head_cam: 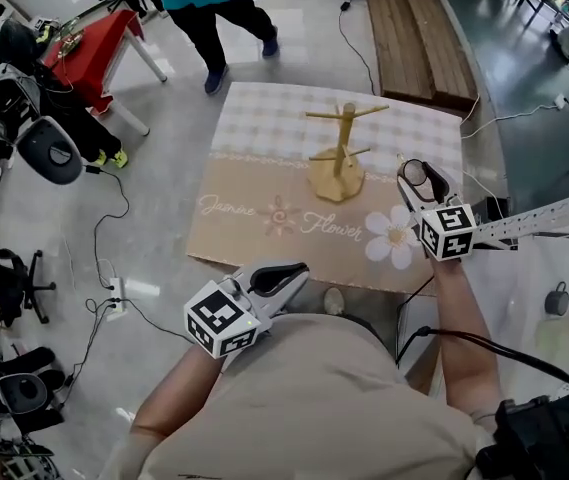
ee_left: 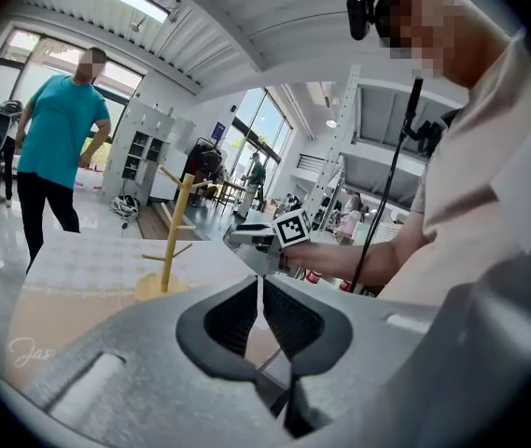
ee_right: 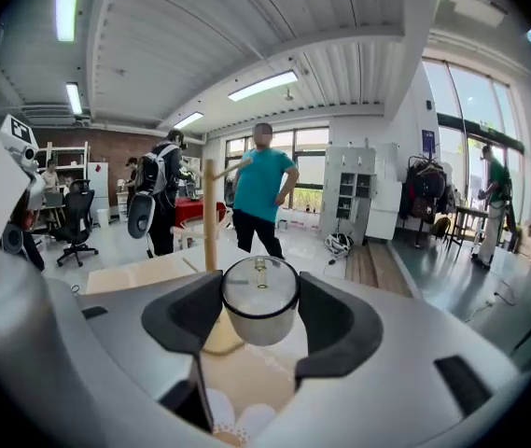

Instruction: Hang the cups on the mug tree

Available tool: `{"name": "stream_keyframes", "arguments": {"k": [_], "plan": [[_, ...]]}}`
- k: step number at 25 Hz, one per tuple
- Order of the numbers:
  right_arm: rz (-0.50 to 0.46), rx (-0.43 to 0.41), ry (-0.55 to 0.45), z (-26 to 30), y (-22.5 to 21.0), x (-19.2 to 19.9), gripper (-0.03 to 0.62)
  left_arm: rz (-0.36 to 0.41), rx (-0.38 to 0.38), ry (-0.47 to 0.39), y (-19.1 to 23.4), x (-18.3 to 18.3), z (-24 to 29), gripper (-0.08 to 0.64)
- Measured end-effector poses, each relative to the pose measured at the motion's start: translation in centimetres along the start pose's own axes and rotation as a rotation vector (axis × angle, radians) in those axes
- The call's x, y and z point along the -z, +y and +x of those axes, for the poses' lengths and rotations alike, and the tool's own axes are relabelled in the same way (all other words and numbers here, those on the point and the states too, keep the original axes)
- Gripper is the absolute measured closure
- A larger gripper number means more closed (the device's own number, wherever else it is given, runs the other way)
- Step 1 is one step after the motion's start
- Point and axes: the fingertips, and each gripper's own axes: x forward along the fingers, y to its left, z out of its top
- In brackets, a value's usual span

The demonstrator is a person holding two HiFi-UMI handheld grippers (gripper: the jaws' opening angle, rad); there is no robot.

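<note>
One mug tree (head_cam: 337, 154) on table (head_cam: 264, 118); right tool (ee_right: 260, 289) clamps one cup (ee_right: 260, 314); left tool (ee_left: 261, 292) closed, empty.

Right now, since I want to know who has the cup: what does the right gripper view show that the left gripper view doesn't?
Right only: the cup clamped by the right gripper. Left only: the left gripper, shut and empty, and the holder's forearm. Both: the bare mug tree on the table and a person in a teal shirt.
</note>
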Motion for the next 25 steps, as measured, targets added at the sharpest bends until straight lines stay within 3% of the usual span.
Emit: {"name": "stream_keyframes", "arguments": {"k": [11,18,25], "plan": [[-0.069,0.03,-0.161,-0.3,-0.4,-10.6,0.328,0.003,0.007,-0.029,1.2,-0.5,-1.1,0.535],[-0.087,0.045,-0.201,0.3,0.3,-13.3,0.328,0.006,0.0,-0.044,1.9,-0.7,-1.9,0.535],[-0.166,0.06,-0.193,1.3,1.3,-14.0,0.328,-0.002,-0.013,-0.052,2.5,-0.5,-2.7,0.535]]}}
